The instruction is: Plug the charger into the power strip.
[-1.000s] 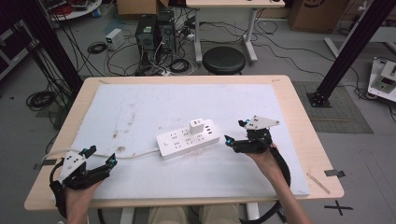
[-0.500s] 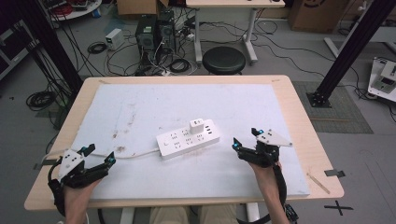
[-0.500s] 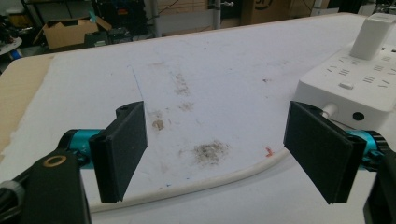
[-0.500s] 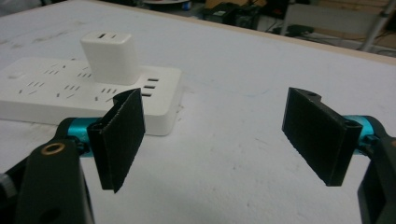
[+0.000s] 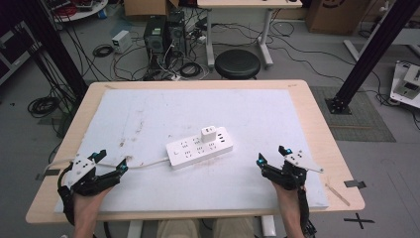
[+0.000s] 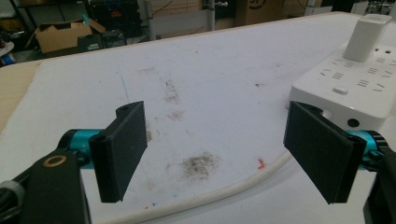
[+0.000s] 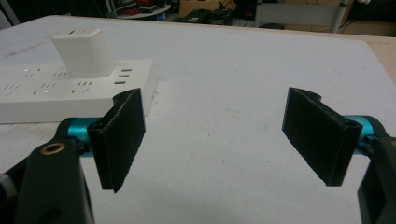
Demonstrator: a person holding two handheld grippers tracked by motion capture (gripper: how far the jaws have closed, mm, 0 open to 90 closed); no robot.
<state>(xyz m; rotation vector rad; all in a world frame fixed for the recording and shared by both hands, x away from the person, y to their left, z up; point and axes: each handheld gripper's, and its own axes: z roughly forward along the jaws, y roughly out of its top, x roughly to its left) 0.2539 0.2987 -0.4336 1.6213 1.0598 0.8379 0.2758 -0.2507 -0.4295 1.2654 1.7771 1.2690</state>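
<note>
Left hand-held gripper [image 5: 110, 162]: jaws open, empty, lower left.
Right hand-held gripper [image 5: 272, 155]: jaws open, empty, lower right.
Risk: pulling the charger [image 5: 208, 133] one-handed could drag the power strip [image 5: 199, 147] across the surface [image 5: 148, 114].

A pale wooden bench [image 5: 317, 119] stands on a grey floor [image 5: 44, 74], its top covered by a white, scuffed mat [image 5: 148, 114] with brownish smudges. Beyond its far edge sit a round black stool [image 5: 238, 63] and two dark computer towers [image 5: 164, 33] amid a tangle of black cables [image 5: 101, 49] — a small white box [image 5: 121, 40] lies near them. A second desk on white legs [image 5: 237, 25] stands farther back, cardboard boxes [image 5: 327, 15] beside it. Black metal struts [image 5: 369, 54] slant at both sides — a dark floor mat [image 5: 361, 116] lies right
</note>
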